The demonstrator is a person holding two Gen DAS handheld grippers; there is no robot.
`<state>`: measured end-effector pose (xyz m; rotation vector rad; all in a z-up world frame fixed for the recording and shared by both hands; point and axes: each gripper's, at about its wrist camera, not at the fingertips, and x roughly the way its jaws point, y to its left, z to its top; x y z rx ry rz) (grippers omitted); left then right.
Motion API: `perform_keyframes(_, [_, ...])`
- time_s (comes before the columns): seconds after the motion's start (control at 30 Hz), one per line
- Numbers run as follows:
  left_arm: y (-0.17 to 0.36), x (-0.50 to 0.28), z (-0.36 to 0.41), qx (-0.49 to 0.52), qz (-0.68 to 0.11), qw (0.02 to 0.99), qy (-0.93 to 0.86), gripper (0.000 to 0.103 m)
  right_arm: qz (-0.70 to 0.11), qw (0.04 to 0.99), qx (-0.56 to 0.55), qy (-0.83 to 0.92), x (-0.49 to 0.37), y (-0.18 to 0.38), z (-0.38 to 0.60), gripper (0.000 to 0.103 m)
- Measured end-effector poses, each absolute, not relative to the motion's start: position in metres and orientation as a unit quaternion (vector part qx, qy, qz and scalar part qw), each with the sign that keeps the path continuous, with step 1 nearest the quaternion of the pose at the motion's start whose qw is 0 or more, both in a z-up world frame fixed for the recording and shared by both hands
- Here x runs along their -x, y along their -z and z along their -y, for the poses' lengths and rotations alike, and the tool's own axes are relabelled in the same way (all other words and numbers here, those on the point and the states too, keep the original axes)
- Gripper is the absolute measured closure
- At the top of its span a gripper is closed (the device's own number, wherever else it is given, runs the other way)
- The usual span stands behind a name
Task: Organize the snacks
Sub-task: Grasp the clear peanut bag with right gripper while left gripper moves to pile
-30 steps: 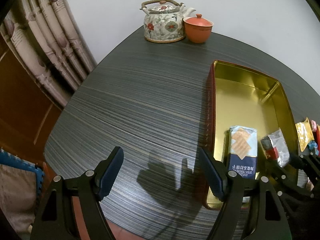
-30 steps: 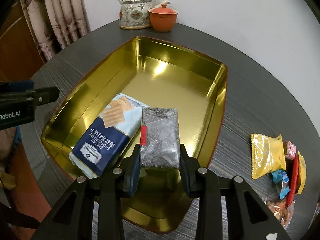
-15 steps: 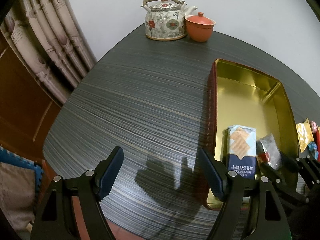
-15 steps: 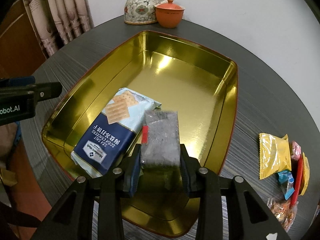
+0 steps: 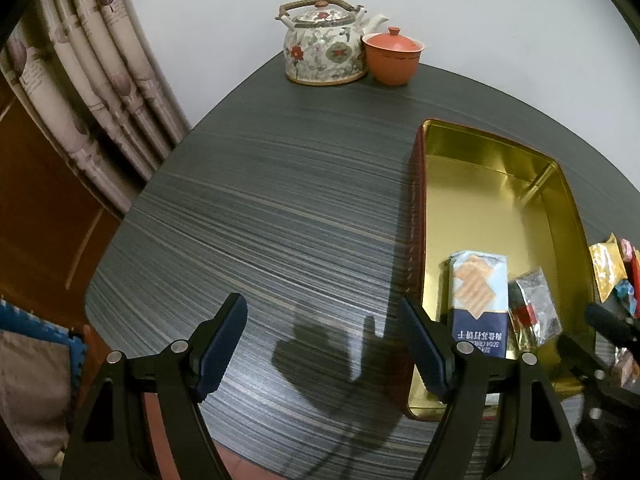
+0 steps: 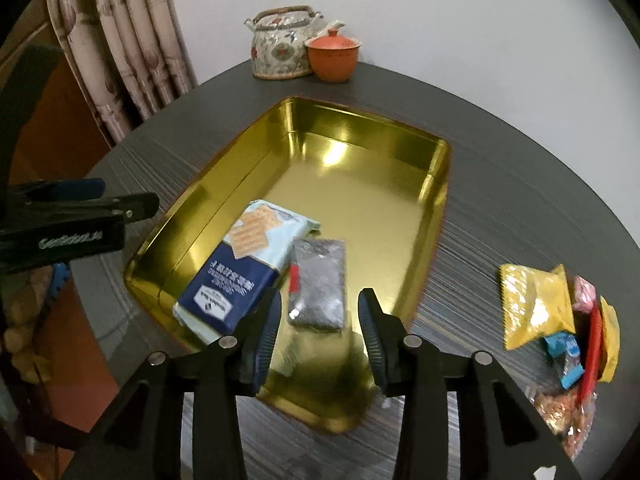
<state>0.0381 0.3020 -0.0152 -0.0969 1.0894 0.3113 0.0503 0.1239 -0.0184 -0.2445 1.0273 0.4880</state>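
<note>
A gold tin tray (image 6: 438, 200) sits on the dark round table (image 5: 280, 200). In it lie a blue soda cracker pack (image 6: 236, 276) and a grey silvery packet (image 6: 320, 280), side by side. My right gripper (image 6: 318, 320) is open, its jaws apart just behind the grey packet, not holding it. My left gripper (image 5: 322, 332) is open and empty over the bare table left of the tray (image 5: 560, 184). The cracker pack (image 5: 478, 300) and grey packet (image 5: 534, 306) show in the left wrist view too.
A pile of loose snacks lies right of the tray: a yellow bag (image 6: 534, 304), a blue wrapper (image 6: 566, 352), a red stick (image 6: 592, 352). A floral teapot (image 5: 324, 44) and an orange lidded cup (image 5: 392, 56) stand at the far edge. Curtains (image 5: 92, 80) hang left.
My right gripper has opened and let go of the grey packet, which now lies in the tray beside the cracker pack. The right gripper has drawn back and up. The left gripper has barely moved.
</note>
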Motion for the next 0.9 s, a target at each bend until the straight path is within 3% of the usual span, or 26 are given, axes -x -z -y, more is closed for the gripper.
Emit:
perform_keyframes(0.43, [0.009, -0.037, -0.286, 0.021, -0.505, 0.852, -0.135, 0.025, -0.466, 0.869, 0.079, -0.148, -0.025, -0.015, 0.018, 0.062])
perform_keyframes(0.9, [-0.011, -0.027, -0.225, -0.047, -0.470, 0.880, -0.055, 0.025, -0.526, 0.848, 0.037, -0.057, -0.008, 0.035, 0.149, 0.062])
